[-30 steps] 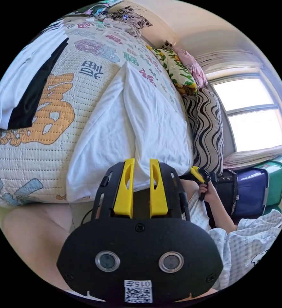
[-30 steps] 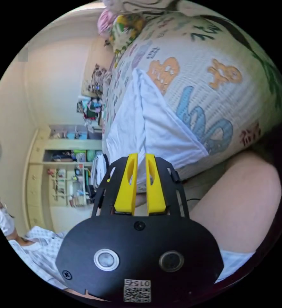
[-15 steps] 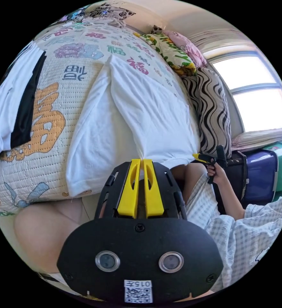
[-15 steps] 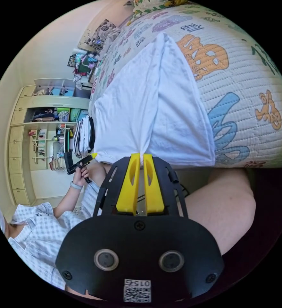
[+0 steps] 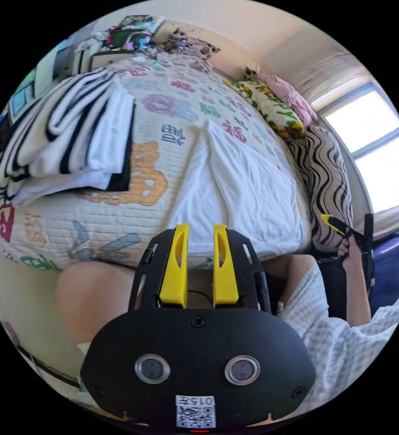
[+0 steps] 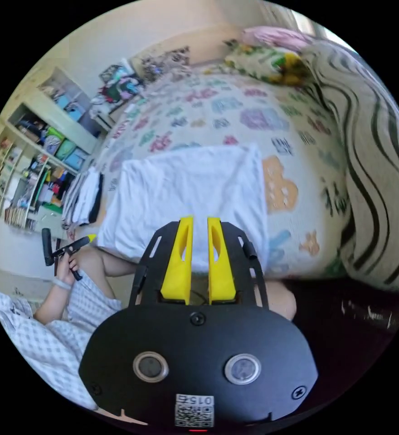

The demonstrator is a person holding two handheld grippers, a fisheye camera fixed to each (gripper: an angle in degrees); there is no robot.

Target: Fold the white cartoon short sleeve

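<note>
A bedroom with a bright window; the work surface is a cream quilted bedspread (image 5: 118,226) printed with coloured characters, bordered by a black-and-white wavy-striped cushion (image 6: 381,181) and floral pillows. On the quilt lies the white cartoon short sleeve (image 6: 186,190), a flat white cotton rectangle showing no print, near the bed's front edge; in the right gripper view its long axis runs side to side along that edge, and which end is the collar cannot be told. Well apart from it sits a stack of black-and-white striped folded clothes (image 5: 63,136). The left gripper (image 5: 199,235) and right gripper (image 6: 198,226), each black with yellow jaws, hover off the near hem with jaws apart, holding nothing. As a judgement, the main risk is pinching a single layer at the next grasp, which would drag the fold open; a hem close to the edge could also slip off the bed.
</note>
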